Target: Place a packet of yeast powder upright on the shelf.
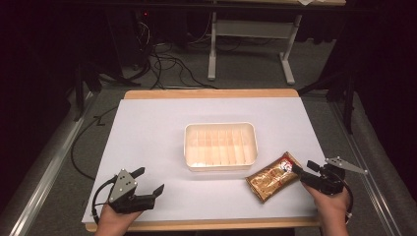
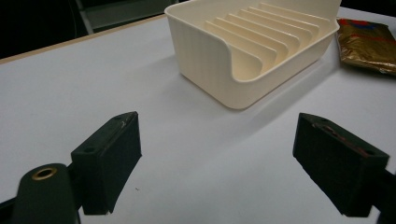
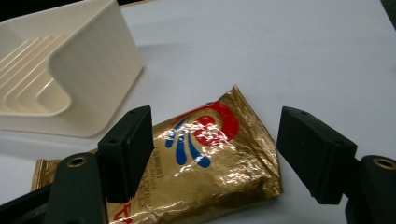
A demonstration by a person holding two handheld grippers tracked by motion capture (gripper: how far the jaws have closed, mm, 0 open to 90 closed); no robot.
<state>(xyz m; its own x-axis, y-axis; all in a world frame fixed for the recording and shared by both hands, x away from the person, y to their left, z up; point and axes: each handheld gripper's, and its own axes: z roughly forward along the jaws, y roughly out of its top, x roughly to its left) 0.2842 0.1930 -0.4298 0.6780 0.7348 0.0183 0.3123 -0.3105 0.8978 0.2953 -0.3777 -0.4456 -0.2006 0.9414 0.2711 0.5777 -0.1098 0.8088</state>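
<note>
A gold foil packet (image 1: 273,177) with a red and blue print lies flat on the white table, just right of a cream ribbed tray (image 1: 220,146). My right gripper (image 1: 306,170) hovers at the packet's right end, jaws open. In the right gripper view the packet (image 3: 210,158) lies under and between the spread fingers (image 3: 128,149), and the pads do not press on it. My left gripper (image 1: 150,182) rests at the front left of the table, open and empty. The left gripper view looks past its fingers (image 2: 109,156) at the tray (image 2: 243,51) and the packet (image 2: 366,44) beyond.
The tray (image 3: 70,70) is empty, with raised ribs on its floor. The white sheet (image 1: 147,128) covers a wooden table top. Beyond the far edge stand a desk frame (image 1: 251,44) and loose cables (image 1: 167,64) on the floor.
</note>
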